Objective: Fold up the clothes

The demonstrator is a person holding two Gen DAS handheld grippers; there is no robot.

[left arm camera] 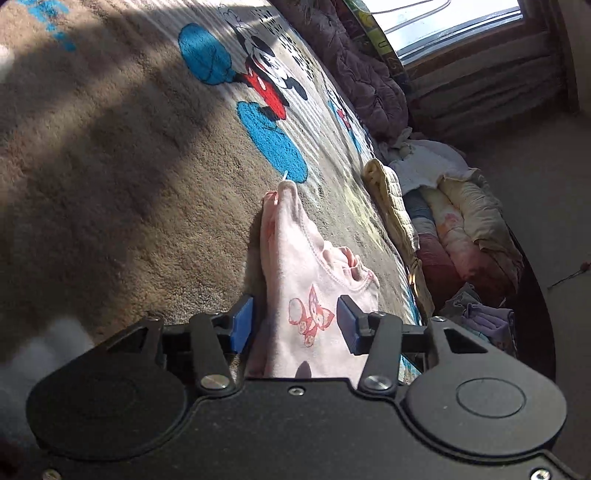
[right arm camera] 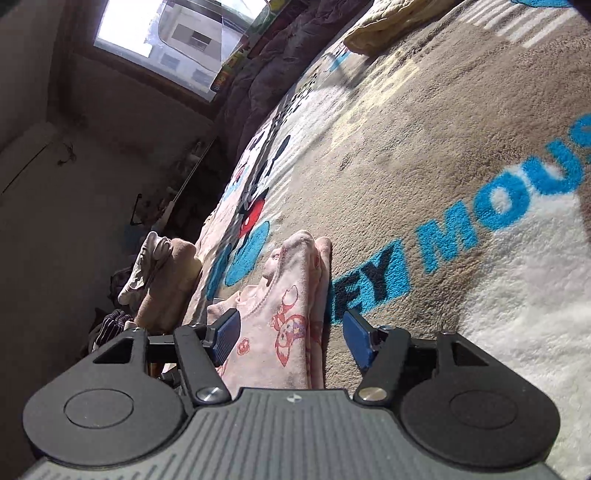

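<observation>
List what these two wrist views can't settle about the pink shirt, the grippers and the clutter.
- Pink shirt: near end hidden under the left gripper body in the left view, under the right gripper body in the right view.
- Contact: both grippers open astride the shirt; whether the fingers touch it is unclear.
- Pile of clothes: left view, items overlap, not separable.
- Blanket: lettering cut off by the right view's edge.

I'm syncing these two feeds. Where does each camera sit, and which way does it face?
Left wrist: on the left claw, looking along its open fingers over the pink top on the blanket toward the window.
Right wrist: on the right claw, open, over the same top, also facing the window.
Shared: top, blanket, window. No hand shows.
</observation>
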